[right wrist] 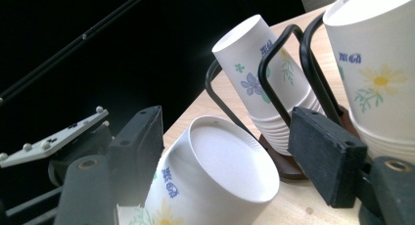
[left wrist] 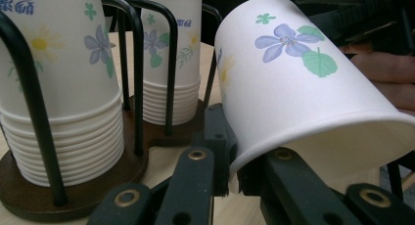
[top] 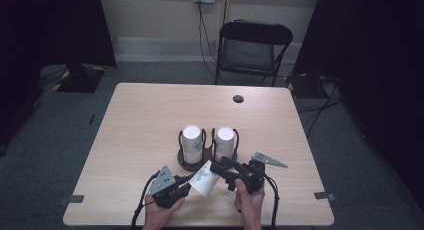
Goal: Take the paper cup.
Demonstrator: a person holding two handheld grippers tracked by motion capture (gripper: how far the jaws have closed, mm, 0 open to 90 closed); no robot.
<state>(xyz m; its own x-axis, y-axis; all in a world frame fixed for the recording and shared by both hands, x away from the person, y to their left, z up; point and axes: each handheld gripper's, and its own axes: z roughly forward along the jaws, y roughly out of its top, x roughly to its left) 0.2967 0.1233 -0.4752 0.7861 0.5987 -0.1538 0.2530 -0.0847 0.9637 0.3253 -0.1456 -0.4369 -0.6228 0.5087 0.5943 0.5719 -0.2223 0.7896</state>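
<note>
1. My left gripper (top: 184, 186) pinches the rim of 1 loose paper cup (top: 204, 178), tilted, lower centre of the high view.
2. My right gripper's (top: 216, 166) jaws stand spread around that cup's base.
3. 2 cup stacks (top: 191, 144) sit in the dark holder (top: 186, 164) just above.

Even, soft overhead light, dark surrounds, faint shadows; near tongs blur in both gripper views.

White paper cups (left wrist: 298, 83), blue-violet flowers, green leaves; dark brown holder (left wrist: 73, 186); black tongs (left wrist: 230, 161).
</note>
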